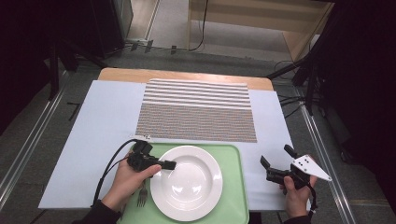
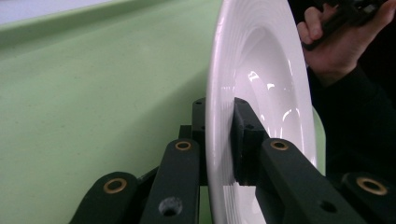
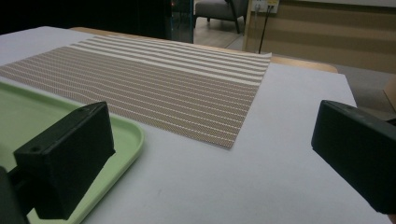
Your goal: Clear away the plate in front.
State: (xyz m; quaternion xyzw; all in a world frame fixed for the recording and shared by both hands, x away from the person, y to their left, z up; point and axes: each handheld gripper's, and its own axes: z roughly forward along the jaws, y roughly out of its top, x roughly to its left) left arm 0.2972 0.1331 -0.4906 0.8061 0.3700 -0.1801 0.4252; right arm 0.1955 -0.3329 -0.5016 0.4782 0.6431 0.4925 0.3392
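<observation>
At the bottom of the frame, the left tool (image 1: 169, 164) is pinching the left rim of the plate (image 1: 187, 182), one jaw under the rim and one on top, as the left gripper view is showing close up. The plate is sitting on the green tray (image 1: 233, 186), with a fork (image 1: 142, 196) lying just beside it under the person's left hand. The plate is looking stiff, glossy and breakable, likely slippery under hard pads, so the rim is the sensible hold, and it is probably going to sag from a one-sided grip. At lower right, the right tool (image 1: 275, 161) is hovering spread over the bare tabletop (image 1: 102, 121), holding nothing. Further up, the striped mat (image 1: 198, 109) is lying flat and unoccupied, offering open room past the tray's raised lip.
</observation>
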